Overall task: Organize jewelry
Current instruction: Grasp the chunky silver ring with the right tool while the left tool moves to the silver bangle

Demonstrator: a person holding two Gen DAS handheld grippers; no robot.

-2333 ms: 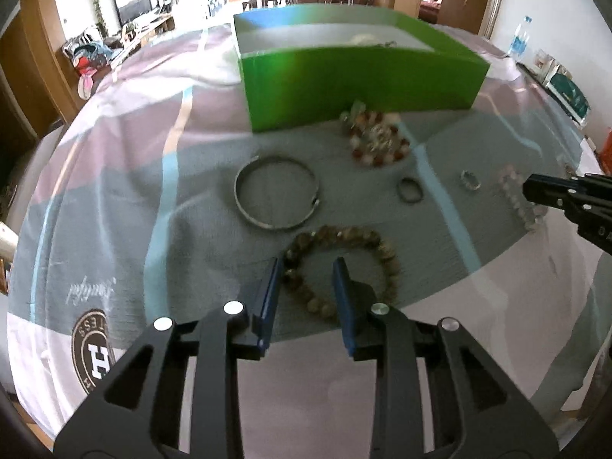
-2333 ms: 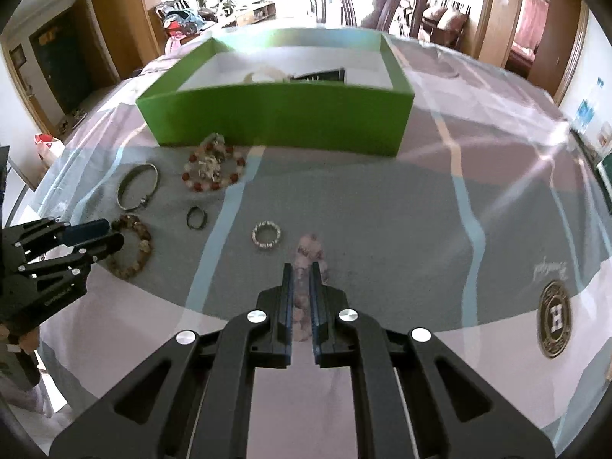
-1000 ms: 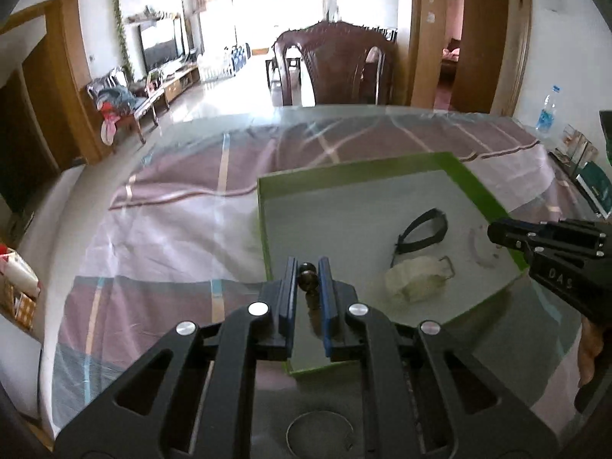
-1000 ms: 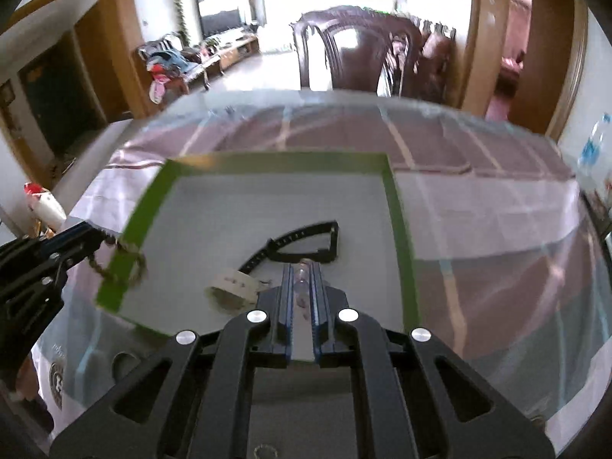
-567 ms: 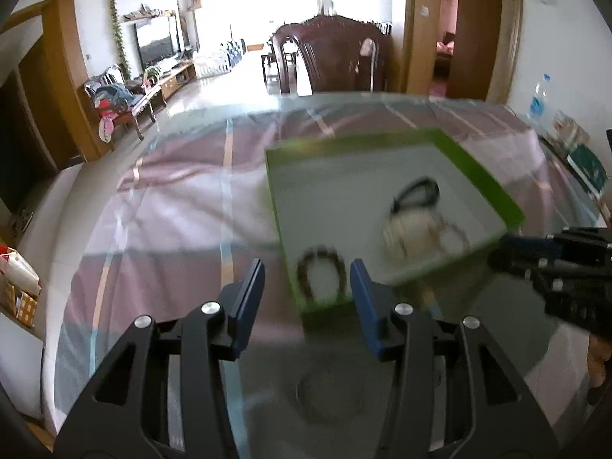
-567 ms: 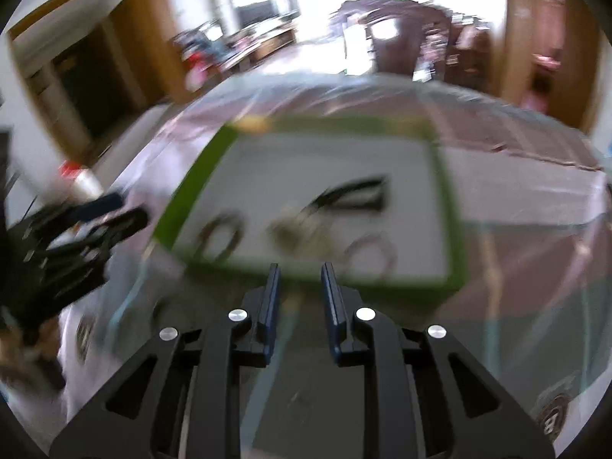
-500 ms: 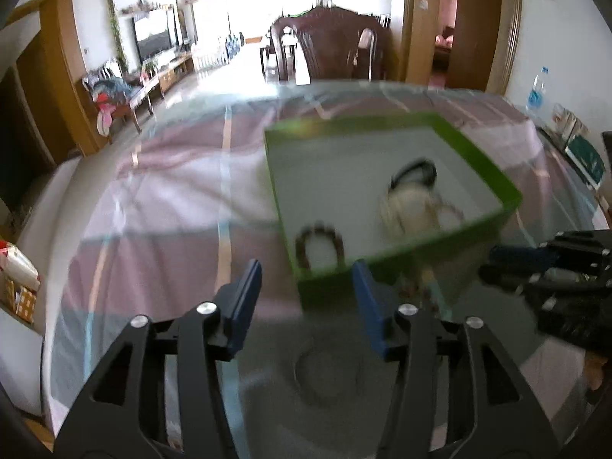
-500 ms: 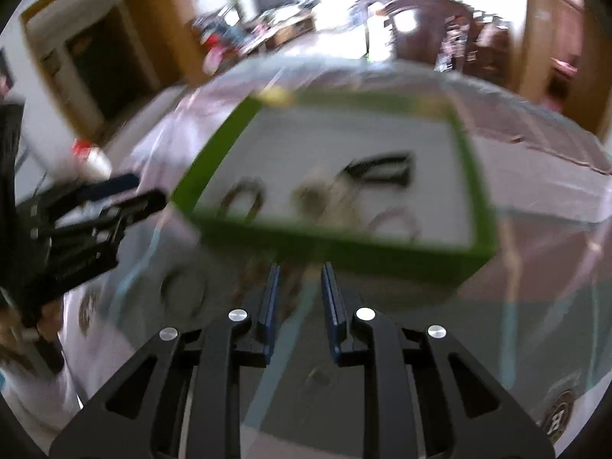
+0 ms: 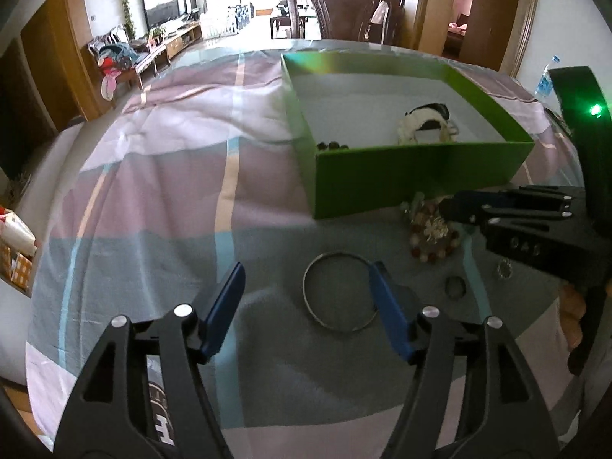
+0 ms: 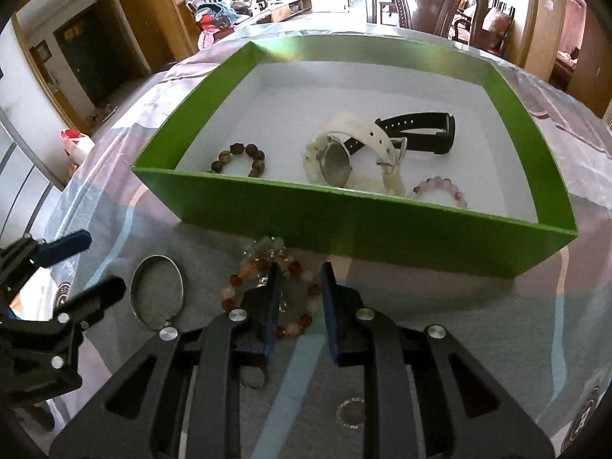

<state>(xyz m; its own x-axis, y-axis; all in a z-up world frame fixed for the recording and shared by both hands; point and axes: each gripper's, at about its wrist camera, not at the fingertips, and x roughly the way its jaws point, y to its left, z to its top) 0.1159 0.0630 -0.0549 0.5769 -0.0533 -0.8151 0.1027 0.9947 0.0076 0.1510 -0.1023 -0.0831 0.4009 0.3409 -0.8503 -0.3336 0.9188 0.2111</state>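
The green box [image 9: 413,176] [image 10: 355,225] holds a brown bead bracelet [image 10: 239,158], a pink bead bracelet [image 10: 440,189], a white watch [image 10: 344,153] and a black watch [image 10: 420,124]. On the cloth lie a silver bangle [image 9: 338,292] [image 10: 157,290], a red and white bead bracelet [image 9: 432,237] [image 10: 271,290], a dark ring [image 9: 455,287] and a small sparkly ring [image 9: 505,267] [image 10: 350,413]. My left gripper [image 9: 308,288] is wide open and empty, low over the bangle. My right gripper [image 10: 300,290] is open and empty, straddling the red and white bracelet.
The table has a striped pink, grey and teal cloth [image 9: 153,199] under clear plastic. A dark wooden chair [image 9: 340,7] stands behind the table. A water bottle [image 9: 545,80] stands at the far right edge.
Both grippers let go of their bead bracelets into the box, opened, and pulled back and down to the cloth in front of the box.
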